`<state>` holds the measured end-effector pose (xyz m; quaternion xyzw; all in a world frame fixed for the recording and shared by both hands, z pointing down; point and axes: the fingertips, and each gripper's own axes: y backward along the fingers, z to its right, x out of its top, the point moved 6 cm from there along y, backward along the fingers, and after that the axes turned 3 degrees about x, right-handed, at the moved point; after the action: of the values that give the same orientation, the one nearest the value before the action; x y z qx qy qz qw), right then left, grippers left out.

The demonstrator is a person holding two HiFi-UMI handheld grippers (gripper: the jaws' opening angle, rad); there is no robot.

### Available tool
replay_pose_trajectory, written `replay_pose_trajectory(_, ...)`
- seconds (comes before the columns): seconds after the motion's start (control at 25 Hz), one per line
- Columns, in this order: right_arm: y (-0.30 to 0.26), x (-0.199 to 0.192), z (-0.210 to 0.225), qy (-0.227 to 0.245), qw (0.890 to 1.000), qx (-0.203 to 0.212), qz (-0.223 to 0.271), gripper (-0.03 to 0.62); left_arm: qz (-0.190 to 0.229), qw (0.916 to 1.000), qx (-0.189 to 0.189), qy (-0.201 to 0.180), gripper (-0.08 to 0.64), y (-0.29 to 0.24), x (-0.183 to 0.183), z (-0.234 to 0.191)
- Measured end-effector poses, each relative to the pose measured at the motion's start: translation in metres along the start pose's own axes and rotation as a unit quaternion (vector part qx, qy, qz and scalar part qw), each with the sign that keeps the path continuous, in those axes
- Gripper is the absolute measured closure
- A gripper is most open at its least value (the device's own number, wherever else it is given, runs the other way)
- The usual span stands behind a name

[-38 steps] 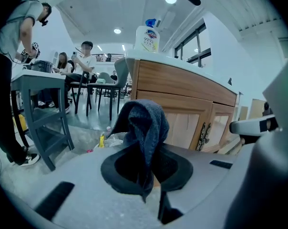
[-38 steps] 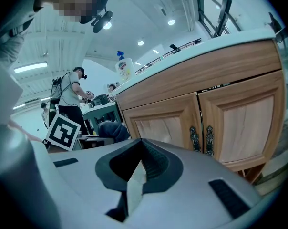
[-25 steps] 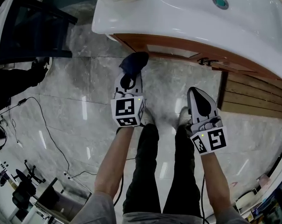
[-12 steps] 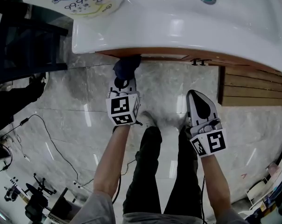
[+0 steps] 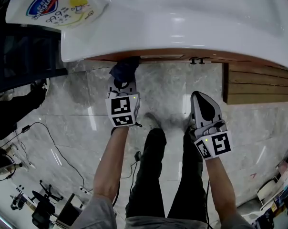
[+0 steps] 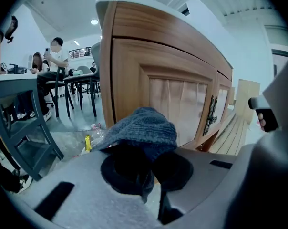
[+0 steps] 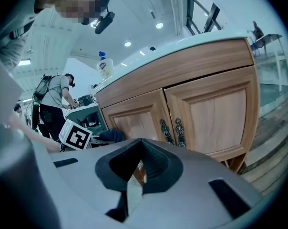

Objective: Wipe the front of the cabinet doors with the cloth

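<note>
Jaws on the left gripper are clamped on the cloth, a dark blue-grey knitted wad that bunches up over the tips. Behind it is the left cabinet door, very close, but I honestly can't tell whether the cloth is touching the wood. The pair of dark metal handles sits off to the right of the cloth.

From the head view, the left gripper points up at the cabinet and the cloth pokes in under the overhang of the white sink top.

Right gripper has its jaws pressed together with nothing between them. It's held back from the cabinet doors, pointing roughly at the handles. In the head view the right gripper hangs over the marble floor, well apart from the cloth.

A cleaner bottle stands at the left end of the sink top, and a wooden slat platform lies on the floor to the right.
</note>
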<state>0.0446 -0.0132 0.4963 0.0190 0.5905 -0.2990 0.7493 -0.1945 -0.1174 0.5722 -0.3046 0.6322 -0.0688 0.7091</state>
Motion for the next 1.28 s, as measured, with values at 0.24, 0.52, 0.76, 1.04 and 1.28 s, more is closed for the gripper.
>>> replay_pose_trajectory(0.24,0.011,0.000,0.012,-0.004,1.000,-0.006,0.003,0.583,0.001,0.9998,-0.013,-0.014,0.523,-0.008,0.009,0.021)
replay_pose_trajectory(0.52,0.026,-0.001,0.034,-0.013,1.000,-0.020,0.006,0.583,-0.007,0.9998,-0.015,-0.009,0.523,-0.016,0.012,0.040)
replay_pose_trajectory(0.76,0.036,-0.003,0.049,-0.019,1.000,-0.024,0.006,0.583,-0.009,0.9993,-0.030,-0.018,0.523,-0.024,0.017,0.067)
replay_pose_trajectory(1.04,0.050,0.000,0.068,-0.022,0.999,-0.029,0.009,0.583,-0.005,0.9968,-0.067,-0.044,0.523,-0.034,0.029,0.115)
replay_pose_trajectory(1.28,0.066,-0.001,0.085,-0.026,0.999,-0.036,0.009,0.583,-0.009,0.9960,-0.079,-0.039,0.523,-0.041,0.035,0.145)
